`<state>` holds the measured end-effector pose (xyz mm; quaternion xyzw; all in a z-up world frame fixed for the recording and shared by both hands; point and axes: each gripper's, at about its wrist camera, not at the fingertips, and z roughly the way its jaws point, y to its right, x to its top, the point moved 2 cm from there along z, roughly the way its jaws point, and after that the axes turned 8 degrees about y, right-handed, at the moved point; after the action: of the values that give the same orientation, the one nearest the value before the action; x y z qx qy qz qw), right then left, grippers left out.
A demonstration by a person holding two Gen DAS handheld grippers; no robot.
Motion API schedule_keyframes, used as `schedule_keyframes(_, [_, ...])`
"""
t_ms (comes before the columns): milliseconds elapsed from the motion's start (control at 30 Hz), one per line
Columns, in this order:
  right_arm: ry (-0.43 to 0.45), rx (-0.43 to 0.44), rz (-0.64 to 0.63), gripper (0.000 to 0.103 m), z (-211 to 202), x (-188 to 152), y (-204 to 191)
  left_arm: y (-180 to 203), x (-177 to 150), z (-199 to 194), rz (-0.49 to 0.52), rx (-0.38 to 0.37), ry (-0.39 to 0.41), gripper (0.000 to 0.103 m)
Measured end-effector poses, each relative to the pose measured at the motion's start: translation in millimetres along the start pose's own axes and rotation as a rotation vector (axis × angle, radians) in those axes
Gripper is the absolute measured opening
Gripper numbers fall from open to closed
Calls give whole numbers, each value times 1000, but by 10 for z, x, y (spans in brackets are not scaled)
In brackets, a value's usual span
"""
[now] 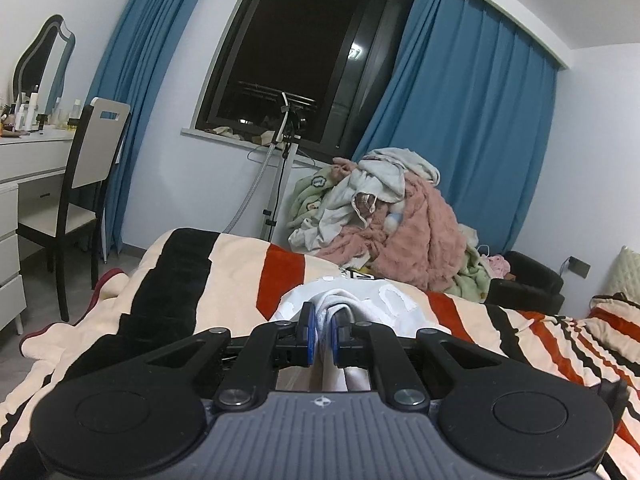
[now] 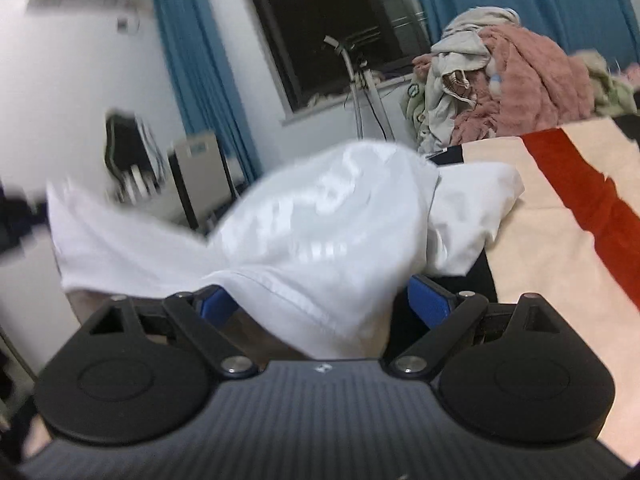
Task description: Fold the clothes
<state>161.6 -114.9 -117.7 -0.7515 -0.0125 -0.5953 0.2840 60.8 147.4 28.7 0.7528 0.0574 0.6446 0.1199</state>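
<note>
A white garment (image 1: 376, 300) lies bunched on the striped blanket (image 1: 224, 280) on the bed. My left gripper (image 1: 323, 334) is shut on a fold of it, with white cloth pinched between the blue pads. In the right wrist view the same white garment (image 2: 304, 232) hangs lifted and draped across my right gripper (image 2: 320, 300). Its blue pads (image 2: 430, 300) stand wide apart with cloth lying over and between them. The picture there is motion-blurred.
A heap of pink, grey and green clothes (image 1: 400, 224) is piled at the far side of the bed. A chair (image 1: 80, 184) and white dressing table (image 1: 24, 160) stand at the left. A steamer stand (image 1: 280, 168) is under the dark window (image 1: 304, 60).
</note>
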Motion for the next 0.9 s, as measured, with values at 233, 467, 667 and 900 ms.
schedule_keyframes(233, [-63, -168, 109, 92, 156, -15, 366, 65, -6, 15, -49, -28, 27, 8])
schedule_keyframes(467, [-97, -275, 174, 92, 74, 37, 465, -12, 100, -174, -137, -27, 110, 8])
schedule_keyframes(667, [-235, -342, 22, 91, 109, -127, 460, -171, 159, -241, -219, 6, 113, 8])
schedule_keyframes(900, [199, -488, -134, 92, -539, 456, 257, -255, 27, -118, -269, 35, -21, 8])
